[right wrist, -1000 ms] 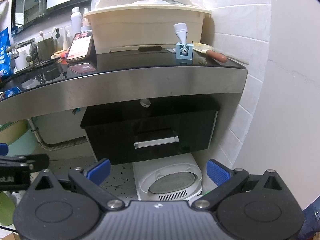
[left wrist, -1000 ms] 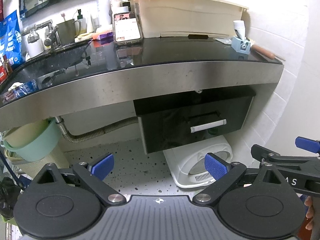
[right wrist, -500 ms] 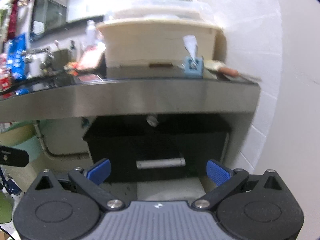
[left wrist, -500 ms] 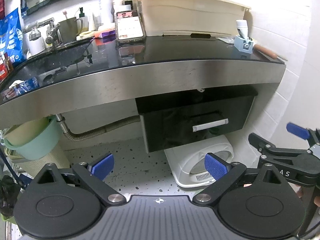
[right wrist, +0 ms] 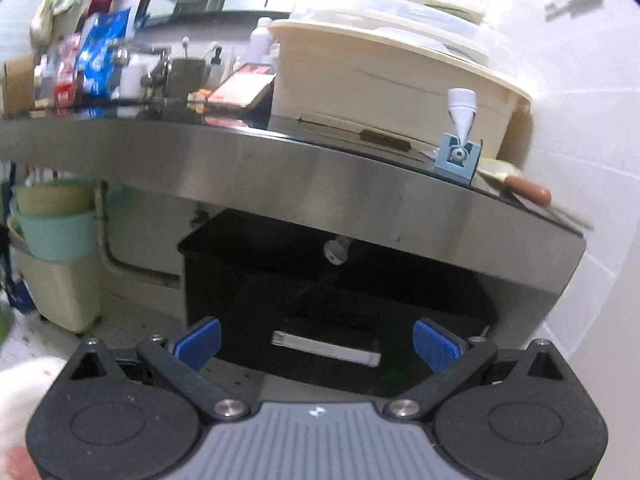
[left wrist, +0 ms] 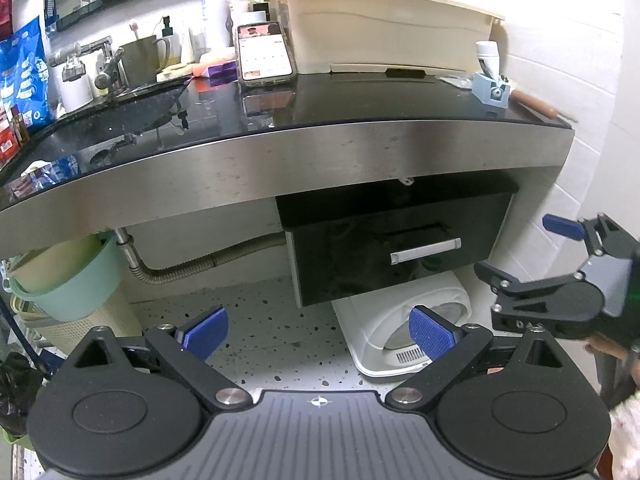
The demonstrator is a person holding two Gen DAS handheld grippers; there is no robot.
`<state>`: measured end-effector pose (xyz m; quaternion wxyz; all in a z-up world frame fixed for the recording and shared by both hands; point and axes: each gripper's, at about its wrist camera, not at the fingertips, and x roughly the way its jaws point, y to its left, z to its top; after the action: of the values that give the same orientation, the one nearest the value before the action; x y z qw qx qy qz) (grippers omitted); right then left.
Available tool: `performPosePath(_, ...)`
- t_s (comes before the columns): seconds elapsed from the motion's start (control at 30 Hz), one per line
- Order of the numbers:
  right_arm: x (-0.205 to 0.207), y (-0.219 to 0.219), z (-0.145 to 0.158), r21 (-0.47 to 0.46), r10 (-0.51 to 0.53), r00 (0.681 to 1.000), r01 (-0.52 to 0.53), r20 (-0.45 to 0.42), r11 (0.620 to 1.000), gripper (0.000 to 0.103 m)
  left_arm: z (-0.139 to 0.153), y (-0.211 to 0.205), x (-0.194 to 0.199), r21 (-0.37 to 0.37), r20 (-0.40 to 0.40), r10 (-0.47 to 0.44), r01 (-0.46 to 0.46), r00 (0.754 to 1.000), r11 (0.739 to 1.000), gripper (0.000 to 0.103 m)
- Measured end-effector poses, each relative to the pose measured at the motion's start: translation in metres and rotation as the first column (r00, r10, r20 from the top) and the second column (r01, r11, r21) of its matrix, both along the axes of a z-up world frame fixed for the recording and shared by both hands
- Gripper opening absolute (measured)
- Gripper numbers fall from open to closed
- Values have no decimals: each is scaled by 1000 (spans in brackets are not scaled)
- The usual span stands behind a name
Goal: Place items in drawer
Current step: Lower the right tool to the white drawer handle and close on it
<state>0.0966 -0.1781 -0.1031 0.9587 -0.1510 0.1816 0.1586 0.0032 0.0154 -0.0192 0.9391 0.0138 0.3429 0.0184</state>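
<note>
Closer now, right hand-held gripper (right wrist: pixel 316 344) gapes before one seemingly closed drawer (right wrist: pixel 332 320).

drawer (left wrist: pixel 394 248) under counter (left wrist: pixel 280 152), phone (left wrist: pixel 265 54) on top.

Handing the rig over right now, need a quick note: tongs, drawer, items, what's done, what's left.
Left tongs: open, empty, low and back from the counter.
Right tongs: open, empty, lined up on the drawer handle, not touching it.
Drawer: shut, under the counter.
Items: blue holder with white tube and wooden-handled tool sit on the counter's right end.
Done: nothing.
Left: open drawer, load items, close.
</note>
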Motion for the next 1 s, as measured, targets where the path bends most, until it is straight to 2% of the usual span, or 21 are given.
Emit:
performPosePath(0.2,21,9,-6,-96,79,997,-79,0,992,103,-1,6,0,-23,2,5,-5,1000,1000,98)
performPosePath(0.4,41,22,-21,-235,193,981,-191,-14,953,103,-4,8,-1,-19,-5,1,-1,1000,1000,98)
performPosePath(0.63,61,38,-55,-456,290,953,-298,-88,839,103,-8,12,0,-10,-15,11,-12,1000,1000,98)
performPosePath(0.83,73,47,-85,-574,369,916,-387,-154,721,103,-11,12,0,3,-26,9,-9,1000,1000,98)
performPosePath(1.0,90,59,-104,-640,386,894,-436,-227,633,103,-12,11,-2,17,-24,5,-5,1000,1000,98)
